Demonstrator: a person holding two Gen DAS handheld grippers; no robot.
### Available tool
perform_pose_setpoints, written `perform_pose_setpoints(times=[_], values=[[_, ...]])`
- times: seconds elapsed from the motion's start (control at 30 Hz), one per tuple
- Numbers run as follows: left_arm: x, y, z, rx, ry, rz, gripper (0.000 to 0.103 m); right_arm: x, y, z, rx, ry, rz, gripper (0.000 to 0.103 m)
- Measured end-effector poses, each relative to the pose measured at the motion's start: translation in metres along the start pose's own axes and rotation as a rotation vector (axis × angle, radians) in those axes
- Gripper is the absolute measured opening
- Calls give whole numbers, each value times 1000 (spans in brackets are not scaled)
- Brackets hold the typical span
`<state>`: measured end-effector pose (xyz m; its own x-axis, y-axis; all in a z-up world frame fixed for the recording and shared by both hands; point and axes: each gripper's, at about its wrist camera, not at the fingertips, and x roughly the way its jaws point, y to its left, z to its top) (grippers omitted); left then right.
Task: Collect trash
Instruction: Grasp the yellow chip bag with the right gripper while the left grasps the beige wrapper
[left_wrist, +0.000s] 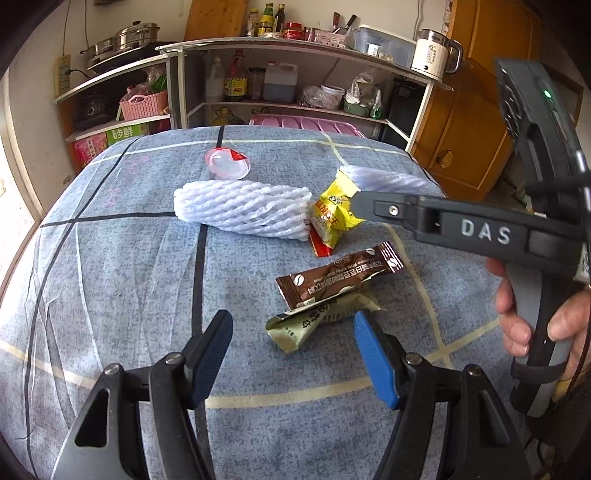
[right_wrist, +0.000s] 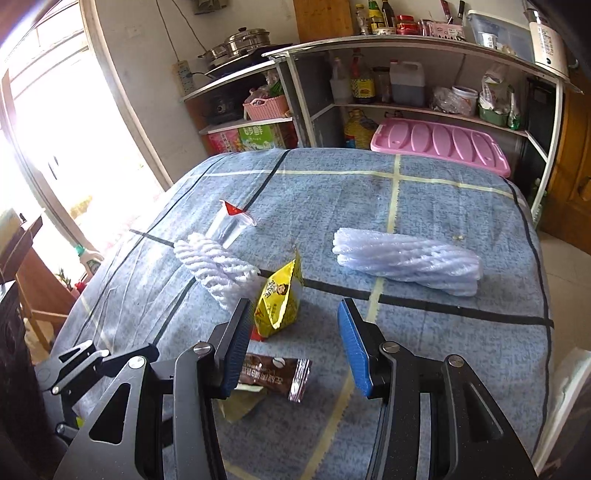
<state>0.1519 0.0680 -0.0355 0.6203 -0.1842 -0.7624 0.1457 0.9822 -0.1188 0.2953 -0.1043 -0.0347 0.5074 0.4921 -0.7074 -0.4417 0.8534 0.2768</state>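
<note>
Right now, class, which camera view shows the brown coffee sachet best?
The left wrist view: the brown sachet lies there uncovered, end to end, with its print visible, resting across a green wrapper. In the right wrist view the sachet sits low in the frame and one end is hidden behind a finger of the right tongs.

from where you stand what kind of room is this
Most likely a home kitchen or pantry corner. Open shelves hold sauce and oil bottles, a steamer pot sits on a cooktop, and an electric kettle stands on top.
</note>
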Motion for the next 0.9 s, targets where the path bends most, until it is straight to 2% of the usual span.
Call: perform_pose_setpoints(times=[0.13,0.23,0.3,0.4,0.7,0.9], values=[[3,-6,4,25,-1,-11,71,14,1,10,23,27,59,48],[8,-10,6,44,15,-15,71,21,2,13,33,37,72,47],[11,-12,7,43,24,-27,71,22,1,12,36,43,71,30],[10,-17,5,67,27,-58,71,22,-2,10,36,46,52,22],[5,-37,-3,125,56,-155,71,5,-15,2,35,24,-4,18],[7,-41,8,144,9,-79,71,-9,-28,-4,62,4,-36,18]])
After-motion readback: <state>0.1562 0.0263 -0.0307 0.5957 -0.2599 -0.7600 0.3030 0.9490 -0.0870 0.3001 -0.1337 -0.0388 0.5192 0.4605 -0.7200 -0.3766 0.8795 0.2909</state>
